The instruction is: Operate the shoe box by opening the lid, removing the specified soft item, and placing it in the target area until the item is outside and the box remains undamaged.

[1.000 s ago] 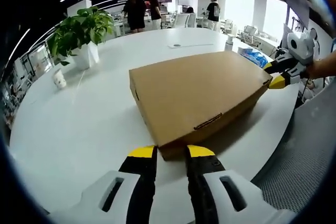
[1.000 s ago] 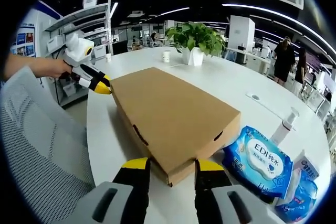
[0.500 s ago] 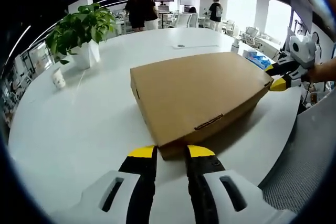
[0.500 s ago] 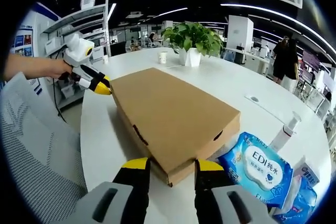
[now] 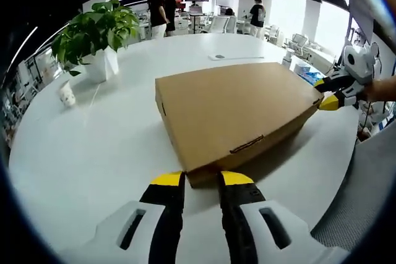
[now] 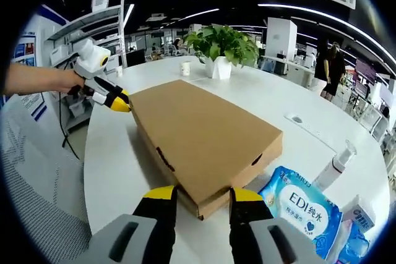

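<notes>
On the white round surface [image 5: 93, 146] lies the closed cardboard shoe box [image 5: 235, 112], lid down. Left claw [image 5: 201, 180] straddles one near corner, jaws parted, gripping nothing; right claw [image 6: 201, 195] does likewise at the opposite corner. Beside the box sit a wet-wipes pack [image 6: 306, 205] and a potted plant [image 5: 96, 35].

Your shoe box [image 5: 238, 111] is a flat, plain brown cardboard one, lid shut with its front tab tucked in, lying level on the white table [image 5: 93, 146] near its edge.
</notes>
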Demonstrator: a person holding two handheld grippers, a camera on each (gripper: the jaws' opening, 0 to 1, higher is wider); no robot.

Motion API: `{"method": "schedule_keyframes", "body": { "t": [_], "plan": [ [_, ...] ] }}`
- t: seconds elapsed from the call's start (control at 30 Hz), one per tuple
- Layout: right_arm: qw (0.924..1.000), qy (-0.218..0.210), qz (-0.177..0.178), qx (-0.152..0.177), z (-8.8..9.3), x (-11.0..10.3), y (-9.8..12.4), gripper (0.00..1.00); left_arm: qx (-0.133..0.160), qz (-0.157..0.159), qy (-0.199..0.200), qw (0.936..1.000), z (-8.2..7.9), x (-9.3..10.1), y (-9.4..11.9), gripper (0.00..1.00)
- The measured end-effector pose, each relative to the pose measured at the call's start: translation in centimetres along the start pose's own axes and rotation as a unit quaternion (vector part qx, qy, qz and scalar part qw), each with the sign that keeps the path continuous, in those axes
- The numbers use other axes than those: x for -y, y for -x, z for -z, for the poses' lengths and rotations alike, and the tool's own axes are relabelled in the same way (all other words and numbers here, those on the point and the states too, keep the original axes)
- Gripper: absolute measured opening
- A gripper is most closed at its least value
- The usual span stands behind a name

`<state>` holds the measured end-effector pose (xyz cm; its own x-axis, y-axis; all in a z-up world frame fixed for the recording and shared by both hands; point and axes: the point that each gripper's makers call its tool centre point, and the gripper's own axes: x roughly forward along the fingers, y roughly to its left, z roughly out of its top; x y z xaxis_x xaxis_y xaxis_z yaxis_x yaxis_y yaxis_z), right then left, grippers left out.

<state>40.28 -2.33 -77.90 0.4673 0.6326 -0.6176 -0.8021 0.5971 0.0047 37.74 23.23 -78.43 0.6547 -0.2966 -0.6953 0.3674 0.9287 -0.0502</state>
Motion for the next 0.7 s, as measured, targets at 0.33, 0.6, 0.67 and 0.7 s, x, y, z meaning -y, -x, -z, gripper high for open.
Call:
{"method": "schedule_keyframes", "body": {
  "t": [0.33,0.6,0.67,0.7],
  "plan": [
    [1.0,0.001,0.005,-0.007,-0.8,1.7,-1.1,0.31,-0.008,-0.002,-0.004,1.0,-1.5,-0.7,-1.5,0.21],
    [0.9998,-0.009,0.009,-0.013,-1.0,2.8,-1.6,0.31,-0.011,-0.003,0.001,0.9999,-2.1,-0.7,-2.6,0.23],
    [0.9998,-0.006,0.011,-0.013,-1.0,2.9,-1.6,0.31,-0.014,-0.001,0.004,0.9999,-2.1,-0.6,-2.9,0.24],
    [0.9998,-0.008,0.011,-0.015,-1.0,3.0,-1.7,0.31,-0.015,-0.001,0.005,0.9999,-2.0,-0.6,-3.0,0.24]
  ]
}}
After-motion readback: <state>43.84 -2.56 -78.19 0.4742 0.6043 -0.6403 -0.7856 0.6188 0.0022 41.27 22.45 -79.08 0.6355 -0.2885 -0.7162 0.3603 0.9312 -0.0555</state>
